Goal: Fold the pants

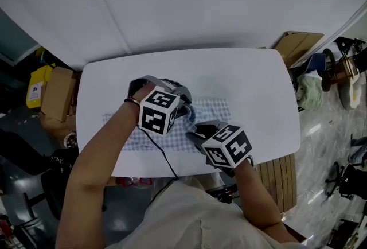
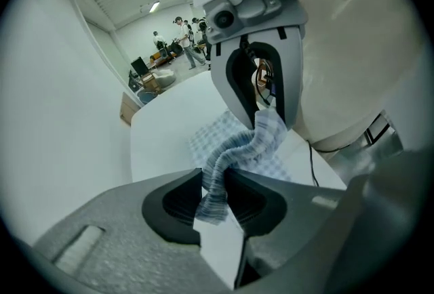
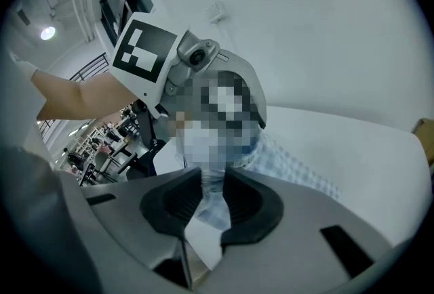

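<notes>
The blue-and-white checked pants (image 1: 213, 109) lie across the white table (image 1: 246, 73), with one end lifted and bunched between the two grippers. My left gripper (image 1: 182, 107) is shut on a gathered edge of the pants (image 2: 215, 185). My right gripper (image 1: 196, 131) is shut on the same cloth (image 3: 209, 196) close by. In the left gripper view the right gripper (image 2: 258, 62) faces me, and the cloth hangs as a short twisted strip between the two. In the right gripper view the left gripper (image 3: 178, 59) stands opposite, partly behind a mosaic patch.
Cardboard boxes (image 1: 57, 93) and a yellow box (image 1: 35, 86) stand left of the table. Another carton (image 1: 298, 44) and bags lie at the right. A slatted wooden piece (image 1: 278, 176) sits by the table's near right corner. People (image 2: 182, 32) stand far off in the room.
</notes>
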`<state>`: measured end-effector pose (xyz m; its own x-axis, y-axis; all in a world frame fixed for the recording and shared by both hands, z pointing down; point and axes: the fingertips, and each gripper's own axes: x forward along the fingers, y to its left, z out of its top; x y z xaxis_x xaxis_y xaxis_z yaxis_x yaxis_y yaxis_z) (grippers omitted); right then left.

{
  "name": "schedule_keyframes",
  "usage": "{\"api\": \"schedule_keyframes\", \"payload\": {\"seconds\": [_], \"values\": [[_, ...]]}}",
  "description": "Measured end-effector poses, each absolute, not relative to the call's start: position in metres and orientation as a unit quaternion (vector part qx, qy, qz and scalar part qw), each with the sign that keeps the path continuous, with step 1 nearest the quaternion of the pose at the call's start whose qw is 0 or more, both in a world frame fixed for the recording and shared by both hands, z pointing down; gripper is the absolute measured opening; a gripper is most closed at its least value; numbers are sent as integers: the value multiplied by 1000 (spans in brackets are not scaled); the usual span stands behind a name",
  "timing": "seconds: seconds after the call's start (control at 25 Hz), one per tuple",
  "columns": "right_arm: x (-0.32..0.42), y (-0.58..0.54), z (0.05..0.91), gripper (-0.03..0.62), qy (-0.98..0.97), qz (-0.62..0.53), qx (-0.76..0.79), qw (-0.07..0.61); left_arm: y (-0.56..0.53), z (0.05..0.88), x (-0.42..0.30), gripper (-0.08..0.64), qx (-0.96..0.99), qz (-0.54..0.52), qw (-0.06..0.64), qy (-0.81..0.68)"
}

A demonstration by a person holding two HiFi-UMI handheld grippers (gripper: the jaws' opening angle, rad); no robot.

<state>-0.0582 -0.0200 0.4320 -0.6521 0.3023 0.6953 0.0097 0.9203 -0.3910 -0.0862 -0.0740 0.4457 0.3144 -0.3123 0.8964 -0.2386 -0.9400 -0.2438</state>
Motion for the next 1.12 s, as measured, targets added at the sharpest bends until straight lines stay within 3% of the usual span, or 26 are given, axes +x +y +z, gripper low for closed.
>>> {"api": "schedule_keyframes", "payload": {"seconds": [0.44,1.12], "values": [[-159,89,454,95,-872,161,-158,435,38,468,-193,104,-792,-569,-34,218],[-262,203,502,95,-849,182,-199,454,148,515,-291,104,-750,-610,-84,242]]}}
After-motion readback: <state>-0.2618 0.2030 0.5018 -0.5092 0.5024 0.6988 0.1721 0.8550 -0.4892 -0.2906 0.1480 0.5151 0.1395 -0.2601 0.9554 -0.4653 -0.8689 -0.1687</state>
